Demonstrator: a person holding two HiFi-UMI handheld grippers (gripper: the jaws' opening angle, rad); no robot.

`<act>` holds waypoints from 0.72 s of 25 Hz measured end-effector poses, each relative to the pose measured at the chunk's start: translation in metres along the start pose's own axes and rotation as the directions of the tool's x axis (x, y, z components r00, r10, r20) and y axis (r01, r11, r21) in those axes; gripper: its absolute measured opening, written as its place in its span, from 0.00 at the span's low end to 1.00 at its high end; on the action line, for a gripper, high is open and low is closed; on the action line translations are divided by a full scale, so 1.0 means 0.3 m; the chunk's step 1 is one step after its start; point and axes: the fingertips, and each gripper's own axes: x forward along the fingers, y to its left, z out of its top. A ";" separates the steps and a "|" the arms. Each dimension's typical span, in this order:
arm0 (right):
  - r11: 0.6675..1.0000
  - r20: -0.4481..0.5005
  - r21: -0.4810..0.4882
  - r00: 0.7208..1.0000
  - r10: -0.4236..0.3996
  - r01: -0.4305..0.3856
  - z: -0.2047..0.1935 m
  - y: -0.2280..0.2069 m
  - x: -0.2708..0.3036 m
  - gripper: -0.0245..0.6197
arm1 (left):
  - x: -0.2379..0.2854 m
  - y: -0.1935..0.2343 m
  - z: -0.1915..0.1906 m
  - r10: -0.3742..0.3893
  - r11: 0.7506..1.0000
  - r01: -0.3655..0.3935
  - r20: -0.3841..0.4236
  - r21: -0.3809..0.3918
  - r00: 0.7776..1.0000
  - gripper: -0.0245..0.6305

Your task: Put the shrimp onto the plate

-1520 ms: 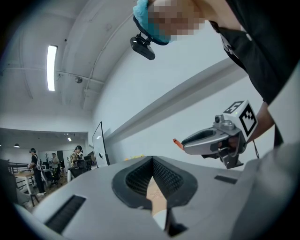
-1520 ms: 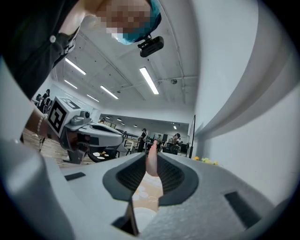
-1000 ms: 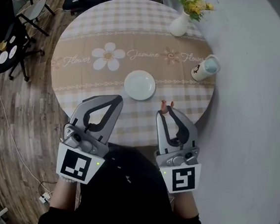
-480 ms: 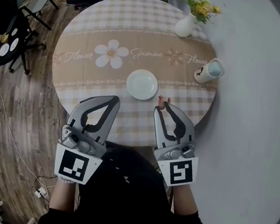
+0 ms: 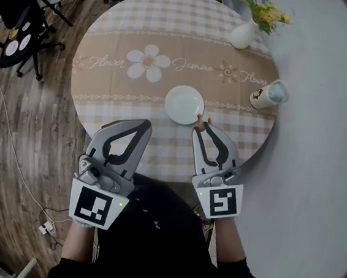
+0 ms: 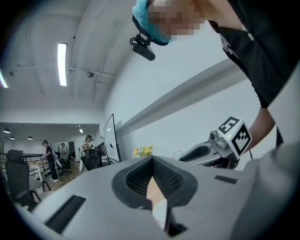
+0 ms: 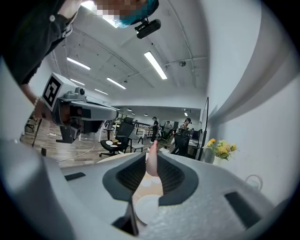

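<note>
Closing in since a second ago, the right gripper, clamped on the shrimp, now reaches the near rim of the plate. It looks light, soft and slippery: a gentle mid-body pinch suits. Short of the plate hangs the left gripper, closed on nothing. Beyond the plate stand the cup and vase, not obstructing.

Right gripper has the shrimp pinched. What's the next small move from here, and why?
Probably ease the right gripper a little forward and to its left before opening. The shrimp is clamped between its jaw tips, and the head view shows it just at the near right rim of the plate, not yet over the middle.
</note>
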 end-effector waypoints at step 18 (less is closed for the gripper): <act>0.995 -0.137 0.016 0.986 0.099 -0.098 -0.257 0.024 0.203 0.12 | -0.031 0.058 -0.069 0.057 0.998 -0.058 -0.056 -0.019 0.997 0.04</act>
